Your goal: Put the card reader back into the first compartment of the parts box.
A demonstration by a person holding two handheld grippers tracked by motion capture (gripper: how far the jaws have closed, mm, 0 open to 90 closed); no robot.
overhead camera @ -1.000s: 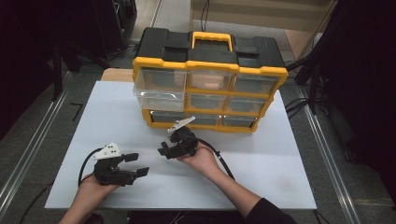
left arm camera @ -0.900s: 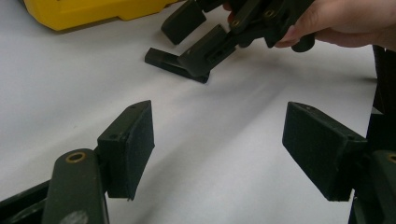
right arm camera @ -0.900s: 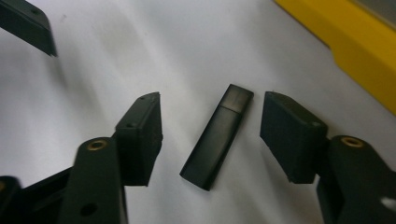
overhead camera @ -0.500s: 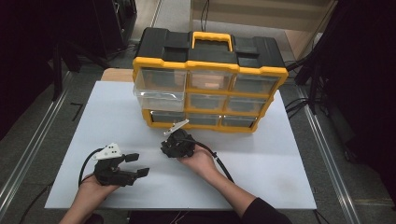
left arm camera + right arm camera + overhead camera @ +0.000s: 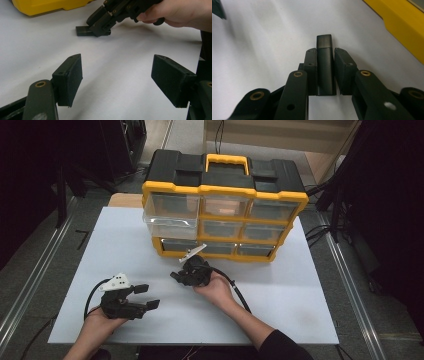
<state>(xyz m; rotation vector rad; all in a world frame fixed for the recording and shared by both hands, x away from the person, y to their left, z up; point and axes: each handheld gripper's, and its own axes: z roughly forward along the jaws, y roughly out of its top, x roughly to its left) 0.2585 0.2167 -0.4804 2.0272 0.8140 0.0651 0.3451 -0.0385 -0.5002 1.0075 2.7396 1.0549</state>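
Note:
A small black bar lies on the white table, in front of the organizer. My right gripper is shut on it, one pad against each long side, and the bar's far end sticks out past the fingertips. The left gripper view has the same bar flat on the table under the right gripper. In the high view the right gripper sits at the table's middle. My left gripper rests at the front left, open, with nothing between its pads.
A yellow and black organizer with clear drawers stands at the back of the table. Its middle-left drawer is pulled out toward me. A cable trails from the right gripper along the forearm.
The right gripper has shifted only slightly near the organizer's front. The left gripper has stayed in place, open.

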